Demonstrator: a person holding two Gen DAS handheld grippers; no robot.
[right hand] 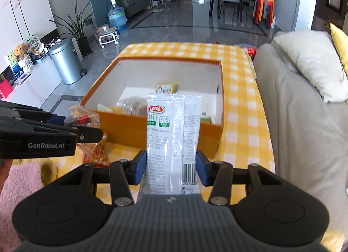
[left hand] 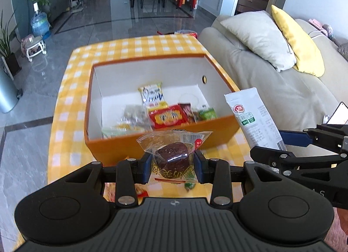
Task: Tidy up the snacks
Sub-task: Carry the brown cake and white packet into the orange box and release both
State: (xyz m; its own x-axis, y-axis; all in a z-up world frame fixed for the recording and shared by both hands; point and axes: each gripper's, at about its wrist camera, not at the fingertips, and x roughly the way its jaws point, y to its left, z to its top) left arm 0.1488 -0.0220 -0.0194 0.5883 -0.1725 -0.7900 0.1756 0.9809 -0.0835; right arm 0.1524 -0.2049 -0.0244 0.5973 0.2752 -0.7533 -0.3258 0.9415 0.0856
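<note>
Here, left claw clamped on clear-wrapped dark cake, right claw clamped on white packet; orange box just ahead, likely drop target.

Both views are taken close, angled down from the near tabletop edge toward twelve o'clock; the orange box is shared.

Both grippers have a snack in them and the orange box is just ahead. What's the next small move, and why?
Probably carry both forward over the orange box before releasing. The left gripper clamps the clear-wrapped brown cake and the right gripper the white packet; both sit short of the box's near wall, above the checked tablecloth.
</note>
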